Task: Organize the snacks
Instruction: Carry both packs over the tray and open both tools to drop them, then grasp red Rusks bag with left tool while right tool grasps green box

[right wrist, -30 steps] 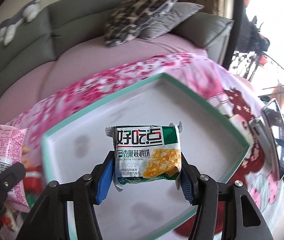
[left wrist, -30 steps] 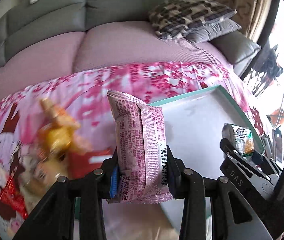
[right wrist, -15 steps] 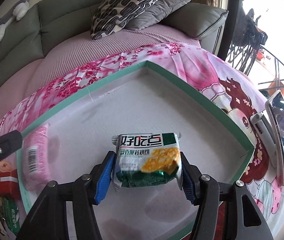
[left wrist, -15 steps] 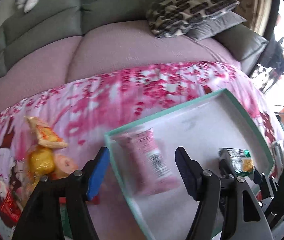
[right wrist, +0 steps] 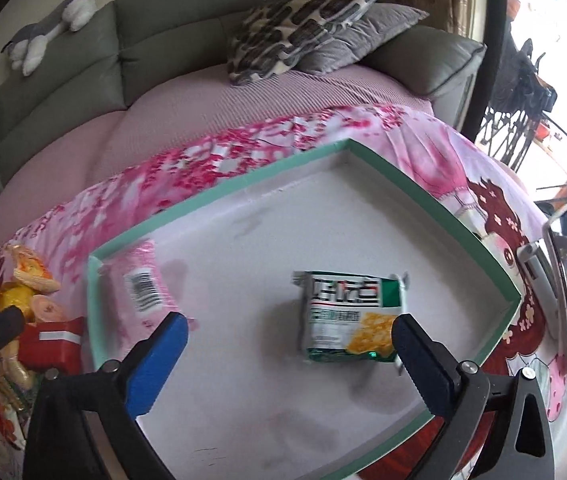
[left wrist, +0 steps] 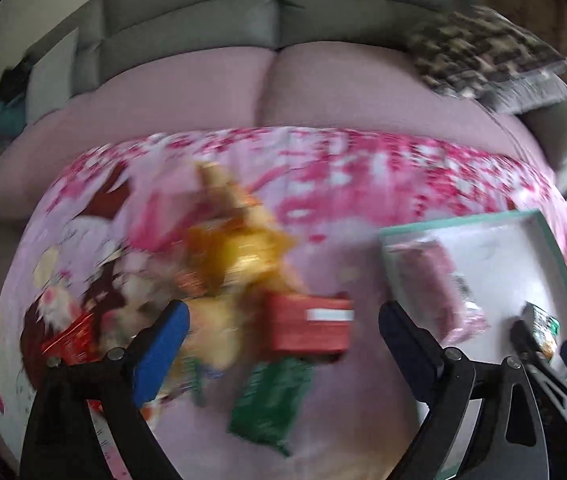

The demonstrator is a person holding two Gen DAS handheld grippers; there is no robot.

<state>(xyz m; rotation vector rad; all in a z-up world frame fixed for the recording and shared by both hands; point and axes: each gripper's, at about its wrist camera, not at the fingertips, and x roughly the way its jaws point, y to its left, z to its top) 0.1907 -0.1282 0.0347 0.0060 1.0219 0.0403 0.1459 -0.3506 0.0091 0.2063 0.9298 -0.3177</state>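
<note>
A white tray with a teal rim (right wrist: 423, 188) lies on a pink floral cloth. In it lie a pink snack packet (right wrist: 143, 284) at the left end and a green and white cracker packet (right wrist: 347, 316) in the middle. My right gripper (right wrist: 287, 332) is open and empty just above the cracker packet. My left gripper (left wrist: 283, 320) is open and empty over a pile of loose snacks left of the tray: a red box (left wrist: 307, 326), a green packet (left wrist: 271, 404) and yellow packets (left wrist: 235, 248). The left wrist view is blurred; the tray (left wrist: 459, 222) and the pink packet (left wrist: 435, 284) show at its right.
A pink and grey sofa (right wrist: 187, 120) with patterned cushions (right wrist: 303, 16) stands behind the table. A plush cat (right wrist: 51, 24) lies on the sofa back. A phone on a stand (right wrist: 563, 288) sits right of the tray. The loose snack pile (right wrist: 31, 320) lies left of the tray.
My left gripper dropped the pink packet into the tray and swung left over the snack pile. My right gripper opened and let the cracker packet go into the tray.
</note>
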